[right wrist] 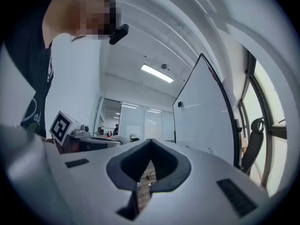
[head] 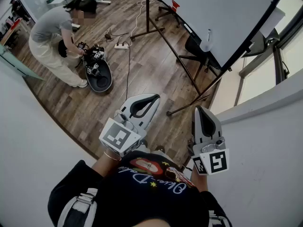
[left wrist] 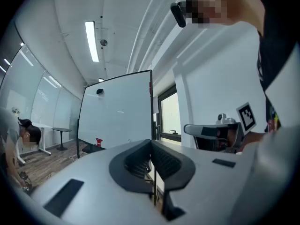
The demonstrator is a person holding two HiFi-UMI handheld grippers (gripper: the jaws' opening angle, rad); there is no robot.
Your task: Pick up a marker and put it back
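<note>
We note the left claw and the right claw both pressed together on nothing, held before the chest. A small white marker-like object stands on the ledge of the large white whiteboard, well apart from both claws. Brown wooden plank floor below. A crouching person works at far left.

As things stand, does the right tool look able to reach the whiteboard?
Probably not yet. The right tool is held near the body, jaws shut and empty, with wood floor between it and the whiteboard. Nothing blocks the way; a step forward seems needed.
</note>
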